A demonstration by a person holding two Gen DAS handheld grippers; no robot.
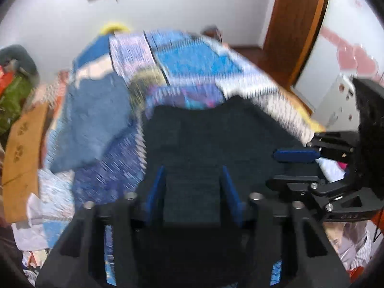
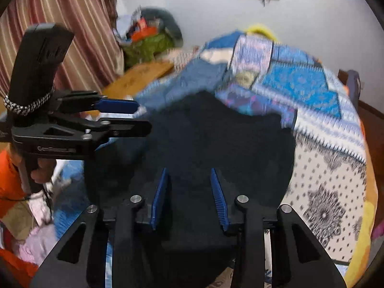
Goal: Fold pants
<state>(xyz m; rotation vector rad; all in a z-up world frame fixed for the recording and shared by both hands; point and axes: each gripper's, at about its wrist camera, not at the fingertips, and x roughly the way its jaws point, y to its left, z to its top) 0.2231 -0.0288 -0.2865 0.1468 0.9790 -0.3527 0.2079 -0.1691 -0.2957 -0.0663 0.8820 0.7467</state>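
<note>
Gripping dark, soft pants over patterned quilt.

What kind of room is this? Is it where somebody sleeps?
Most likely a bedroom. A bed with a patchwork quilt fills the middle, striped curtains hang at one side, and a wooden door stands in the corner. Dark pants lie on the bed.

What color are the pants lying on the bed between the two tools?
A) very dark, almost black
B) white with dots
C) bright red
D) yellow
A: the pants spread on the patterned bedspread look very dark navy or black, in both wrist views, with the right tool and left tool over that dark cloth.
</note>
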